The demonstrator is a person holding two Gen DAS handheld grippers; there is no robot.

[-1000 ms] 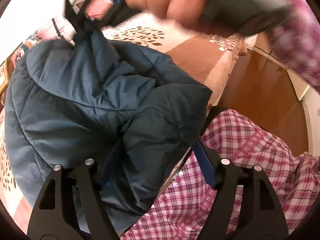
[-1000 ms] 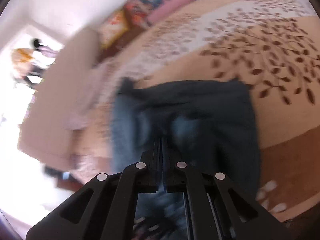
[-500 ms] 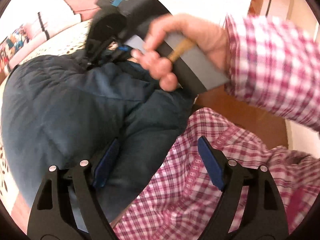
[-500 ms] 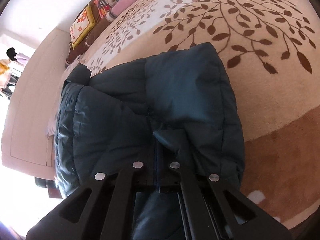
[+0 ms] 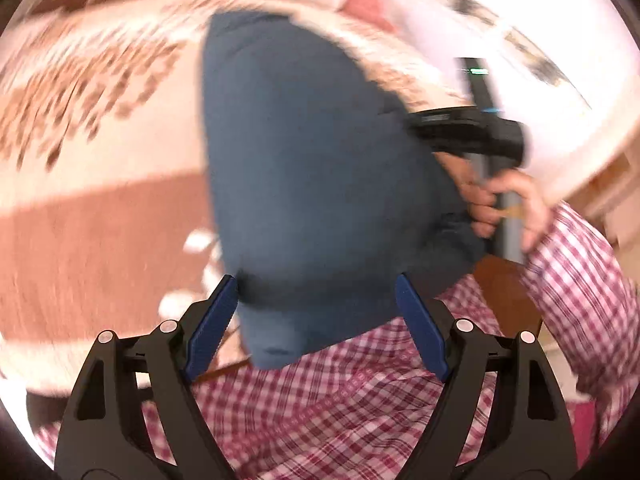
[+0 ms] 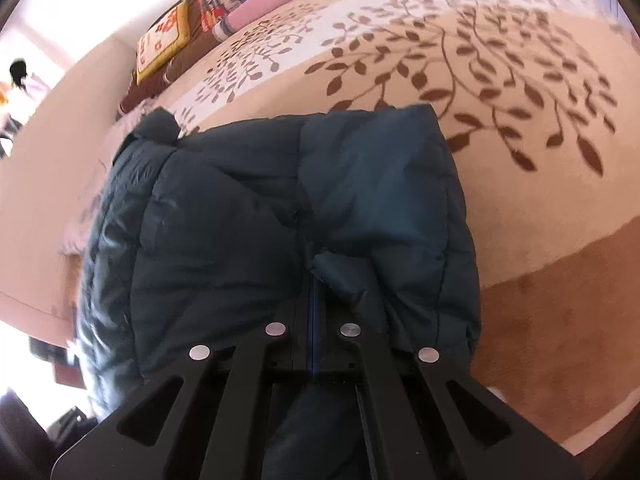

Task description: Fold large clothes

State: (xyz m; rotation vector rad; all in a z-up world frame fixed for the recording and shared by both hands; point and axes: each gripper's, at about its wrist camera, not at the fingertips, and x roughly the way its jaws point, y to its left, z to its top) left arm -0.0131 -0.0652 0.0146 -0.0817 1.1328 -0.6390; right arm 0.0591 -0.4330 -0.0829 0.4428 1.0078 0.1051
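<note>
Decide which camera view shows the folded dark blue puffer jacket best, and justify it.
The right wrist view: the dark blue puffer jacket is sharp, its quilting and folds clear on the leaf-patterned bedspread. The left wrist view shows the jacket only as a motion-blurred blue mass.

Closing left gripper (image 5: pixel 316 320) around blurred blue puffer jacket (image 5: pixel 312 160) over leaf-patterned bedspread (image 5: pixel 92 128)

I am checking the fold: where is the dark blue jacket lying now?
The dark blue jacket lies folded on the leaf-patterned bedspread, centre of the right wrist view, below the pillows.
</note>
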